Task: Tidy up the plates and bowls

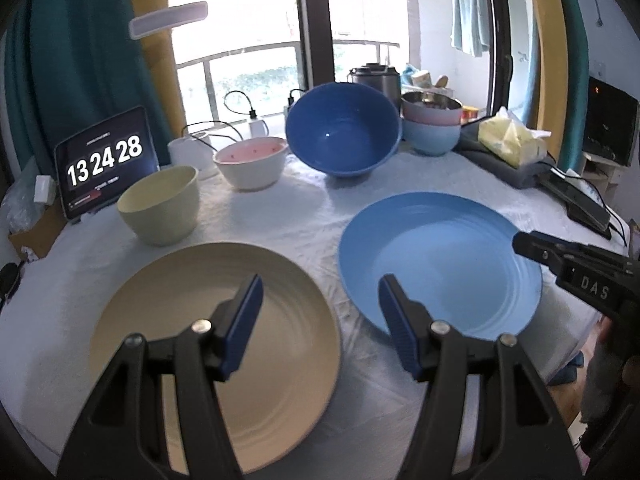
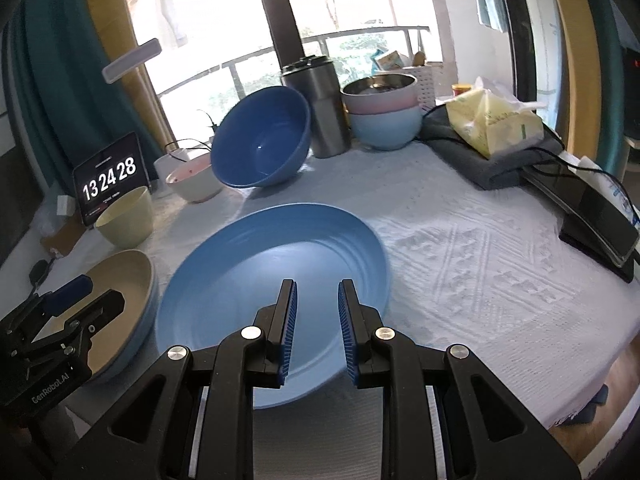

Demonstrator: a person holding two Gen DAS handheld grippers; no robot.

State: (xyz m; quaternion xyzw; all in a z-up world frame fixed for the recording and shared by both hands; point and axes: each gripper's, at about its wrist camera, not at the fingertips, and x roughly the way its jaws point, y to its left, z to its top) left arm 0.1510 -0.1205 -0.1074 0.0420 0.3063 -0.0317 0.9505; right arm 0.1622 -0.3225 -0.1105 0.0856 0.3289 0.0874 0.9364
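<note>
A beige plate (image 1: 280,360) lies at the front left of the table, a light blue plate (image 1: 440,256) to its right. My left gripper (image 1: 320,304) is open and empty above the gap between the plates. My right gripper (image 2: 317,304) is open and empty, its jaws over the near part of the light blue plate (image 2: 260,264). Behind stand a tilted dark blue bowl (image 1: 344,128), a white bowl with a pink inside (image 1: 252,164), a pale green bowl (image 1: 160,204) and a stack of bowls (image 1: 430,124).
A tablet clock (image 1: 104,164) stands at the back left. A steel canister (image 2: 320,108), a tissue pack (image 2: 492,120) on folded grey cloth and a dark device with cables (image 2: 592,216) sit at the back and right. White textured cloth (image 2: 480,264) covers the table.
</note>
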